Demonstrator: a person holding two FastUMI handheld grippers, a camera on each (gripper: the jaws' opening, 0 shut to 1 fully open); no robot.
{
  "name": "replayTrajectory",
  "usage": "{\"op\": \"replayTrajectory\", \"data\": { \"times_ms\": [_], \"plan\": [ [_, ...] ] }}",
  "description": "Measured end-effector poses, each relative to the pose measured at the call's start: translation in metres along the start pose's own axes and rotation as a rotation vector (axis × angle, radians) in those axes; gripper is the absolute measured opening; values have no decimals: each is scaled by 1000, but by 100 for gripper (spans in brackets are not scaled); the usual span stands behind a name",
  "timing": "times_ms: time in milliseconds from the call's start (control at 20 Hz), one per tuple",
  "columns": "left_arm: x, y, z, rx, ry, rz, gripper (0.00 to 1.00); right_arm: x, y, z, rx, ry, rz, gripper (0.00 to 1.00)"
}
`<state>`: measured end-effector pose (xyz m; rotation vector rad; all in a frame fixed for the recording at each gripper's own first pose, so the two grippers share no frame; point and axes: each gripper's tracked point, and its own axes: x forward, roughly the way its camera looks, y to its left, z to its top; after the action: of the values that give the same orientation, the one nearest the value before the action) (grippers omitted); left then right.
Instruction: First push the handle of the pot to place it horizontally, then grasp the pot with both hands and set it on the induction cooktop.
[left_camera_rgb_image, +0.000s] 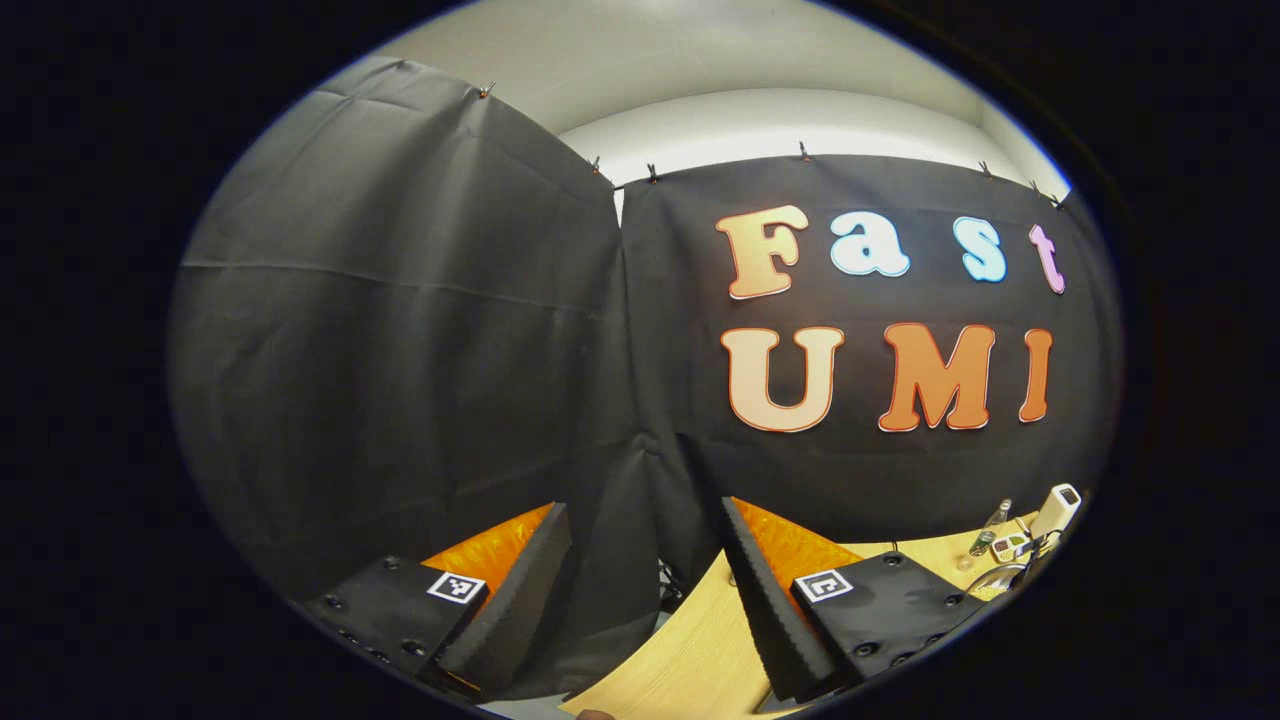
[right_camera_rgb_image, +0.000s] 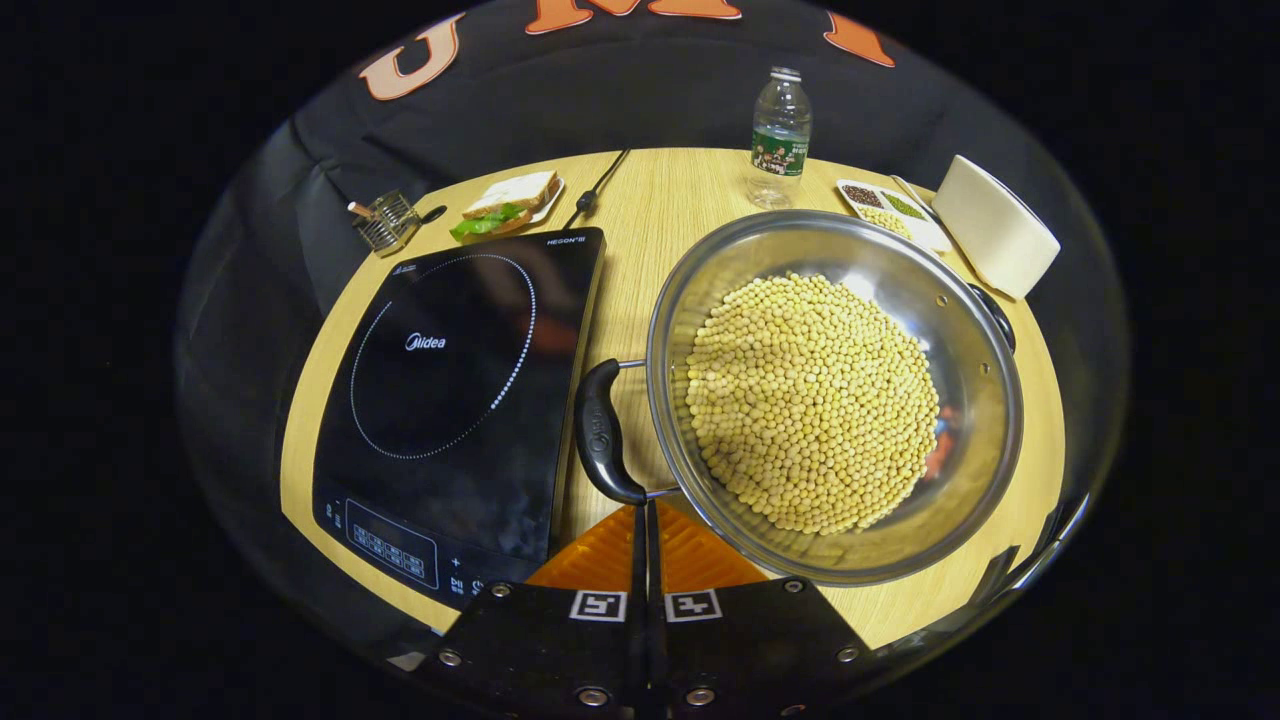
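From where the right gripper (right_camera_rgb_image: 645, 520) hangs, its two fingers are pressed flat together with nothing between them, their tips just at the near end of the pot's left handle (right_camera_rgb_image: 601, 432). The pot (right_camera_rgb_image: 835, 395), a wide steel one, sits on the wooden table (right_camera_rgb_image: 660, 215) and is heaped with pale round beans (right_camera_rgb_image: 812, 400). Its second handle (right_camera_rgb_image: 995, 315) shows at the far right rim. Just to the left of the pot, almost touching the near handle, lies the induction cooktop (right_camera_rgb_image: 455, 390), flat and bare on top, with its cord (right_camera_rgb_image: 598, 185) running away to the far edge of the table.

Along the far side stand a plastic water bottle (right_camera_rgb_image: 779, 138), a divided dish of spices (right_camera_rgb_image: 890, 212) and a white container (right_camera_rgb_image: 995, 240) to the right, while a sandwich on a plate (right_camera_rgb_image: 508, 205) and a small wire rack (right_camera_rgb_image: 385, 222) sit to the left.

The left gripper (left_camera_rgb_image: 645, 590) is held up and points at the black cloth wall (left_camera_rgb_image: 400, 330), its fingers spread wide apart and holding nothing. Below it a strip of the table (left_camera_rgb_image: 690, 650) shows, with a few small things at the far right that are too small to make out
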<state>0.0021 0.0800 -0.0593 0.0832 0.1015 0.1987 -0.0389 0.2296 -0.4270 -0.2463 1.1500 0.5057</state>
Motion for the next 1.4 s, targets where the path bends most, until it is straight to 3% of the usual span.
{"op": "replayTrajectory", "data": {
  "times_ms": [950,1200,1400],
  "plan": [
    [26,-2,-26,1,65,-23,97,17,25,41,62,-21,16,0],
    [40,-50,-42,-13,93,-103,97,-20,20,39,87,-46,89,0],
    [41,-124,-65,-40,155,-209,97,-60,-18,61,116,-137,99,0]
  ]
}}
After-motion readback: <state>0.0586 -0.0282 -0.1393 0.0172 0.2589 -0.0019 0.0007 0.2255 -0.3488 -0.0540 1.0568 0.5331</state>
